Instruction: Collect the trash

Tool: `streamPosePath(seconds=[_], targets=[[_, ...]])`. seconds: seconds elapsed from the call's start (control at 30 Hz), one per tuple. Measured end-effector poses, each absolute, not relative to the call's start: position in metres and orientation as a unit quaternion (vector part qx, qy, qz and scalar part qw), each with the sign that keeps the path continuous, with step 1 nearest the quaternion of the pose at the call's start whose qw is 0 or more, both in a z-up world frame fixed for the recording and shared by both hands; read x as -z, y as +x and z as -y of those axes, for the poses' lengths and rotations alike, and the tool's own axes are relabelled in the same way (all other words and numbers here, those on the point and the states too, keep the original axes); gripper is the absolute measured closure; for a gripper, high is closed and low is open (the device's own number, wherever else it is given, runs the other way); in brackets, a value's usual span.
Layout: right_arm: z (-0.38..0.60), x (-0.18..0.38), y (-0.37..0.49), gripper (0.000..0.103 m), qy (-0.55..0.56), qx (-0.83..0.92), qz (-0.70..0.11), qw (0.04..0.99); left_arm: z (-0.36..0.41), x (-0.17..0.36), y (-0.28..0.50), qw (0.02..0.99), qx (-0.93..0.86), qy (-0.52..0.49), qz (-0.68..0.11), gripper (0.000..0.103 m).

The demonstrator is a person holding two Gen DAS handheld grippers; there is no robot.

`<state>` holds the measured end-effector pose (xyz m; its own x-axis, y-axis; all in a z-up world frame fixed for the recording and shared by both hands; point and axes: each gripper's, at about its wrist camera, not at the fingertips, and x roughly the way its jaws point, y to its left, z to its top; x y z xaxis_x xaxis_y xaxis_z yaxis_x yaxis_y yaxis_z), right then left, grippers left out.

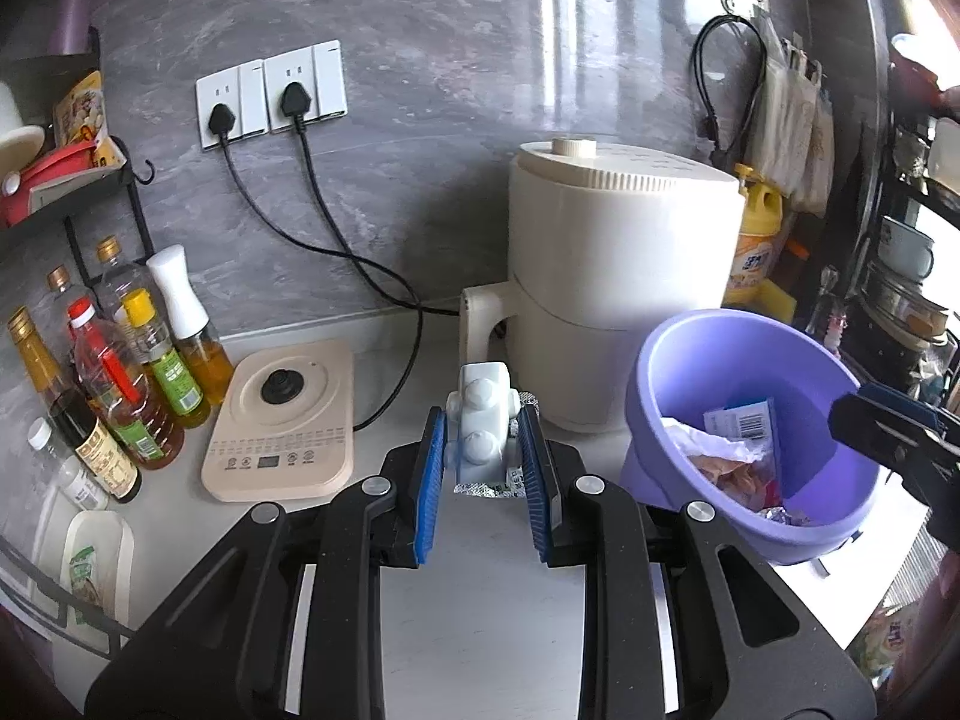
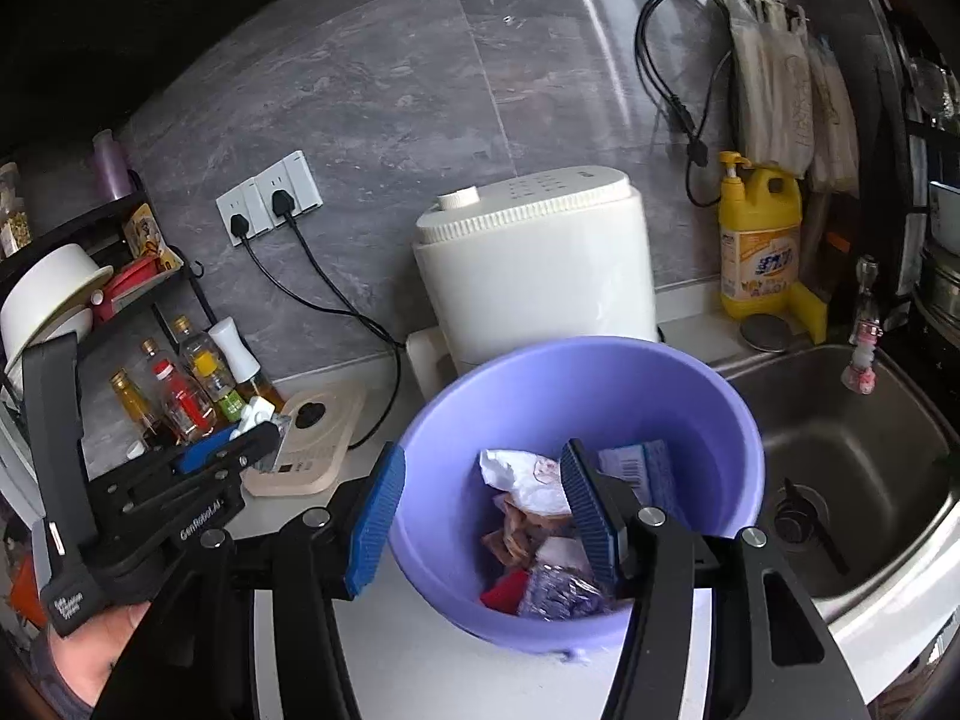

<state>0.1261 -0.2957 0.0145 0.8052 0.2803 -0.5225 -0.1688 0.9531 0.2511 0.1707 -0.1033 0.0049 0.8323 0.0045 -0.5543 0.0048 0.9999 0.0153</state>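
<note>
Cream lidded countertop appliance (image 1: 618, 276) stands at 12 o'clock on the counter, against the grey marbled wall (image 1: 420, 30). Double wall socket (image 1: 273, 93) at 10 o'clock, two black plugs in, cords trailing down to the counter. Beige induction base (image 1: 279, 420) at 9 o'clock, flat, black knob in its centre. Cluster of oil and sauce bottles (image 1: 120, 372) just left of it, upright. Black wire rack (image 2: 138, 276) above them, a white bowl tilted on it. Yellow pump bottle of dish soap (image 2: 759, 240) at 1 o'clock, beside the steel sink (image 2: 852, 450) at 3 o'clock.
</note>
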Motion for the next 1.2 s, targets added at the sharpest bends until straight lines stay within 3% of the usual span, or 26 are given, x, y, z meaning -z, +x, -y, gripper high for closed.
streamPosePath(seconds=[0.67,0.7,0.77,1.2], targets=[[0.357,-0.024,0.080,0.046,0.105,-0.043,-0.284,0.952,0.198,-0.007,0.200,0.951,0.123,0.011,-0.284,0.077],[0.360,-0.025,0.078,0.046,0.107,-0.039,-0.283,0.952,0.203,-0.006,0.200,0.949,0.131,0.011,-0.286,0.073],[0.366,-0.025,0.074,0.045,0.110,-0.031,-0.281,0.953,0.210,-0.007,0.199,0.949,0.143,0.012,-0.282,0.045],[0.362,-0.025,0.071,0.043,0.122,-0.044,-0.277,0.952,0.171,-0.015,0.177,0.956,0.102,0.008,-0.274,0.037]])
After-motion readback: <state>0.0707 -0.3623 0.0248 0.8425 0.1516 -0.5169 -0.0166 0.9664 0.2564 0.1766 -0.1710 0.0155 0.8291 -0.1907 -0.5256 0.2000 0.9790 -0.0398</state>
